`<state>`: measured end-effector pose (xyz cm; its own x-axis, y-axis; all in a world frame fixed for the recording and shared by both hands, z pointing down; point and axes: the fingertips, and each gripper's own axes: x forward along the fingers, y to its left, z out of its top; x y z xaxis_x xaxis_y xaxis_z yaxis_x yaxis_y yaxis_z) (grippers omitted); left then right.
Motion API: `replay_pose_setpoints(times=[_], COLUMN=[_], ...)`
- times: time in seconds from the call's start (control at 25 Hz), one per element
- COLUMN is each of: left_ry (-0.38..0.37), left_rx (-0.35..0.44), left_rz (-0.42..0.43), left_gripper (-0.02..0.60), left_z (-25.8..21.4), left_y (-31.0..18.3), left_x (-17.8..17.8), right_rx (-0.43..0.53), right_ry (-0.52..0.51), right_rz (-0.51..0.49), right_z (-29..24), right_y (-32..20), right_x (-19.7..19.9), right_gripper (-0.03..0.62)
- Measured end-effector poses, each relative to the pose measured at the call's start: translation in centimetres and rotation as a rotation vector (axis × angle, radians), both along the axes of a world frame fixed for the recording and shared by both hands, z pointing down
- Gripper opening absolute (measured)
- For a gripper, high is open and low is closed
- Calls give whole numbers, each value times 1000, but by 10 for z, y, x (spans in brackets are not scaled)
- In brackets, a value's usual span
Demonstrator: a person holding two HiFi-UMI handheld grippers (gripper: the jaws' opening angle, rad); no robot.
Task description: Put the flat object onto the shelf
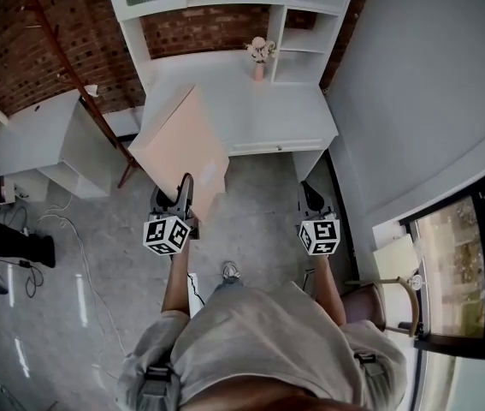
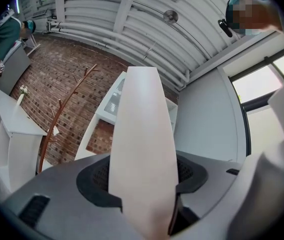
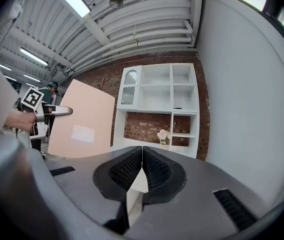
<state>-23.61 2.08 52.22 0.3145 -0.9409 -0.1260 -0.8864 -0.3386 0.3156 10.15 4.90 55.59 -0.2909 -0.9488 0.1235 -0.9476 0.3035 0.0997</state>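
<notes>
Head view shows the white shelf unit (image 1: 259,114) ahead, with the flat peach board (image 1: 178,148) tilted in the air before it. The left gripper (image 1: 176,197) clamps the board's lower edge. The right gripper (image 1: 310,197) hangs well apart, jaws pressed together, empty.

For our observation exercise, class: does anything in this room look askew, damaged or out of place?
Only the flat pale-peach board is tilted, in mid-air, but the left gripper is clamped on its near edge. The white shelf unit and small flower vase stand upright.
</notes>
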Motion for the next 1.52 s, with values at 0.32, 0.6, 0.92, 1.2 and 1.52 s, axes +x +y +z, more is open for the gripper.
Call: replay_pose_setpoints(times=[0.32, 0.6, 0.92, 1.2, 1.52], left_ry=[14, 26, 15, 4, -9], left_rx=[1, 9, -14, -29, -39], left_rz=[3, 4, 17, 19, 40], left_gripper=[278, 276, 278, 278, 278], left_z=[4, 9, 20, 25, 30], left_y=[-67, -102, -115, -124, -155], left_x=[-39, -55, -59, -57, -33], right_rx=[9, 2, -16, -36, -50], right_ry=[18, 35, 33, 19, 6], right_rz=[1, 3, -5, -1, 7], right_z=[-1, 3, 15, 27, 37], right_y=[-68, -97, -114, -119, -146], right_x=[-40, -54, -66, -64, -45], right_gripper=[29, 29, 29, 29, 29])
